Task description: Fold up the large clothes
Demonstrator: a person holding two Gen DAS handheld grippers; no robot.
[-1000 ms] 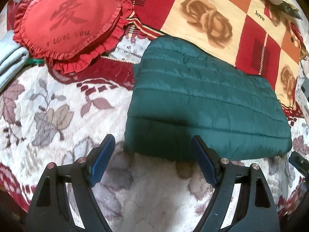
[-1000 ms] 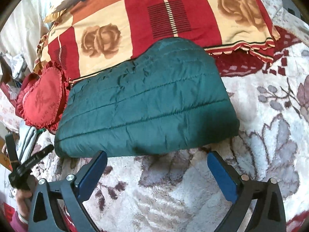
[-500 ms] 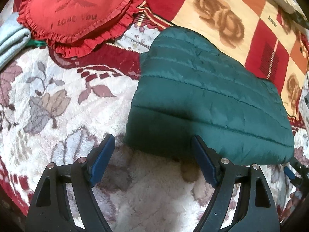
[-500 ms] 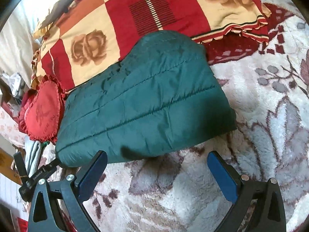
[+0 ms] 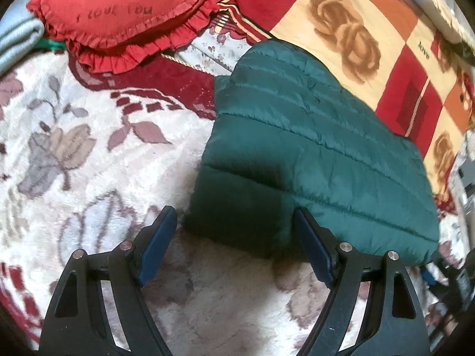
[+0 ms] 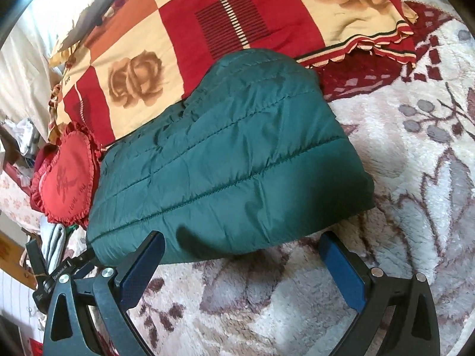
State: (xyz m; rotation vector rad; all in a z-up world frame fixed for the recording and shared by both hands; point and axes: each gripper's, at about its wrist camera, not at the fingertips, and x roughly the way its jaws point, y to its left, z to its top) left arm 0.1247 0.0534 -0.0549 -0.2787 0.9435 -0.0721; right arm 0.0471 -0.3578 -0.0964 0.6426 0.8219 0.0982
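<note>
A dark green quilted puffer jacket [image 5: 311,154] lies folded into a thick rectangle on a floral plush blanket [image 5: 89,160]; it also shows in the right wrist view [image 6: 231,160]. My left gripper [image 5: 234,222] is open and empty, its blue pads either side of the jacket's near left corner. My right gripper [image 6: 242,249] is open and empty, right at the jacket's near edge, toward its right end. The left gripper's black frame [image 6: 62,270] shows at the left edge of the right wrist view.
A red heart-shaped ruffled cushion [image 5: 124,9] lies at the back left, also seen in the right wrist view [image 6: 66,181]. A red and cream rose-patterned pillow [image 5: 371,38] lies behind the jacket. Pale folded cloth [image 5: 14,41] sits at the far left.
Both grippers have moved in closer to the jacket's near edge. Both stay open. The jacket has not moved.
</note>
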